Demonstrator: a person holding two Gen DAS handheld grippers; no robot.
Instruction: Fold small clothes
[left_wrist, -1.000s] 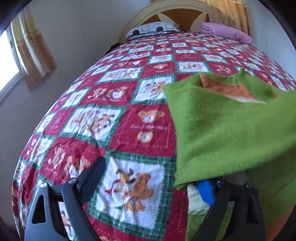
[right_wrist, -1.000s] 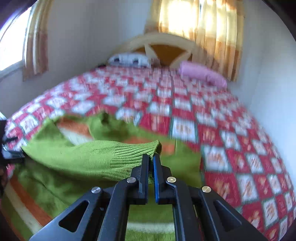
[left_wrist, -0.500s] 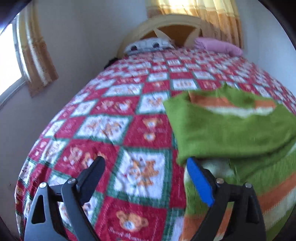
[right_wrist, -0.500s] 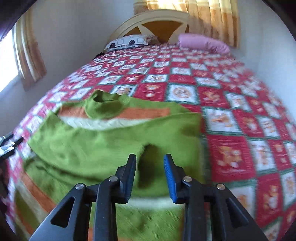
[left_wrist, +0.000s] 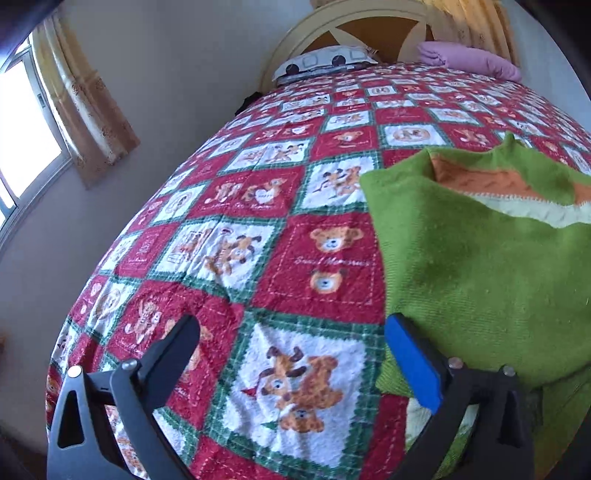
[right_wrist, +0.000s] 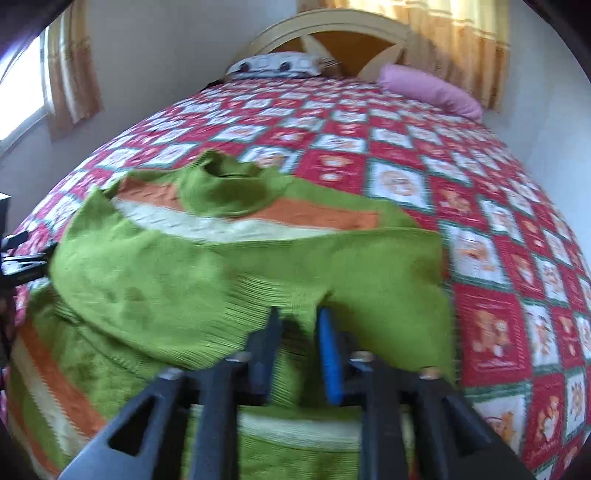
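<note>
A small green sweater (right_wrist: 236, 280) with orange and cream stripes lies on the bed, both sleeves folded across its chest. It also shows at the right of the left wrist view (left_wrist: 480, 258). My left gripper (left_wrist: 291, 343) is wide open and empty, low over the bedspread at the sweater's left edge; its blue-padded finger (left_wrist: 413, 365) touches the sweater's edge. My right gripper (right_wrist: 299, 343) is open a little and empty, just above the folded sleeve's cuff at the sweater's lower middle.
The bed has a red, white and green teddy-bear bedspread (left_wrist: 258, 236). A patterned pillow (right_wrist: 275, 64) and a pink pillow (right_wrist: 432, 90) lie by the headboard (right_wrist: 343, 40). A wall and curtained window (left_wrist: 33, 110) stand at the left, a wall at the right.
My right gripper has let go of the sleeve cuff, which now lies across the sweater, and has opened. My left gripper has stayed open and moved back beside the sweater's left edge.
</note>
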